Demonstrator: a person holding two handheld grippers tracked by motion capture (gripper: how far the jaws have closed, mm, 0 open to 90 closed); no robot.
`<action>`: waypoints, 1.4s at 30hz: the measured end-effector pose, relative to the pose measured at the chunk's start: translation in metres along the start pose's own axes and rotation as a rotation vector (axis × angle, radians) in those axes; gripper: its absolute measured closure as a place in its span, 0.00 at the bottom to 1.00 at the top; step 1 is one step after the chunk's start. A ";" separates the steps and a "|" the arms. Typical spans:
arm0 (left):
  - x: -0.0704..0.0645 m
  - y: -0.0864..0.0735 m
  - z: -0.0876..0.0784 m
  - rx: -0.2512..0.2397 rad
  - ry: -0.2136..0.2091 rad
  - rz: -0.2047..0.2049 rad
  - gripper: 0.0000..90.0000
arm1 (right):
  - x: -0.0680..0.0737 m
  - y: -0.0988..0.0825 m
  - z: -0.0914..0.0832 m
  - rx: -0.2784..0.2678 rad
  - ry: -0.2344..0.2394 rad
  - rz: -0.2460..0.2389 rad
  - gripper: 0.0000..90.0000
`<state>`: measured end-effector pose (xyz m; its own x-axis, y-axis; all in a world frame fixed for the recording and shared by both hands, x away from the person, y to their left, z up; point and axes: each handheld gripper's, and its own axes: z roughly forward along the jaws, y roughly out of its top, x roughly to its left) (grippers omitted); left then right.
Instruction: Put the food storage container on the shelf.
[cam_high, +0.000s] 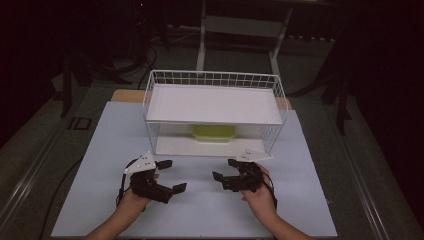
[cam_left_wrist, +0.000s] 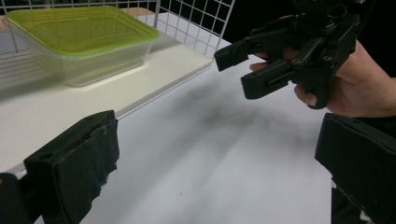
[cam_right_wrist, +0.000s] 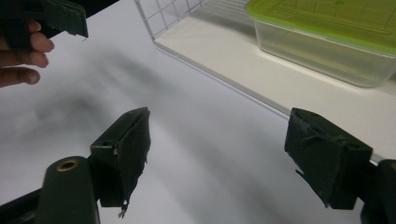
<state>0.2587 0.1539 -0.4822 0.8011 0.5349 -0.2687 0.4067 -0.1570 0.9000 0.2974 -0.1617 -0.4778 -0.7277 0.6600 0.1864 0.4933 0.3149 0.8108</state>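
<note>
Left gripper (cam_high: 171, 176) at the left of the high view, held in a hand just above the pale counter (cam_high: 105, 200), jaws spread wide with nothing between them; grey three-cornered plate on top, cable trailing back toward the forearm. Seen in its own view as two black padded jaws far apart, the left pad frayed at its lower edge.

Further right, at the middle and behind both grippers: white wire basket (cam_high: 155, 80) standing on the counter, a flat white shelf board across its top, a second white board as its floor, front side open toward the person. Inside, on that lower board, under the shelf and toward the middle: clear plastic container (cam_high: 214, 133) with a lime-green lid. Rectangular, rounded at the corners, shallow; walls see-through and slightly tapering toward the base; lid seated flat and overhanging the rim; contents cannot be told. Touched by neither gripper, well apart from both.

Right gripper (cam_high: 225, 170) at the right, near the basket's open front, held in the other hand, pointing leftward, jaws likewise wide apart and empty, hovering over bare counter.
</note>
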 end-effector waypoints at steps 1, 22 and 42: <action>-0.001 0.000 -0.001 0.003 0.004 0.004 0.00 | 0.001 -0.001 -0.002 -0.003 0.000 -0.002 0.25; -0.023 -0.014 -0.024 0.016 0.014 0.046 0.00 | 0.005 -0.029 -0.042 -0.017 0.026 -0.014 0.22; -0.023 -0.032 -0.012 0.048 0.015 0.089 0.00 | -0.002 -0.042 -0.040 -0.039 0.059 -0.117 0.20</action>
<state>0.2219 0.1565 -0.5008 0.8287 0.5291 -0.1828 0.3550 -0.2443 0.9024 0.2593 -0.2038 -0.4901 -0.8067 0.5785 0.1205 0.3849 0.3598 0.8499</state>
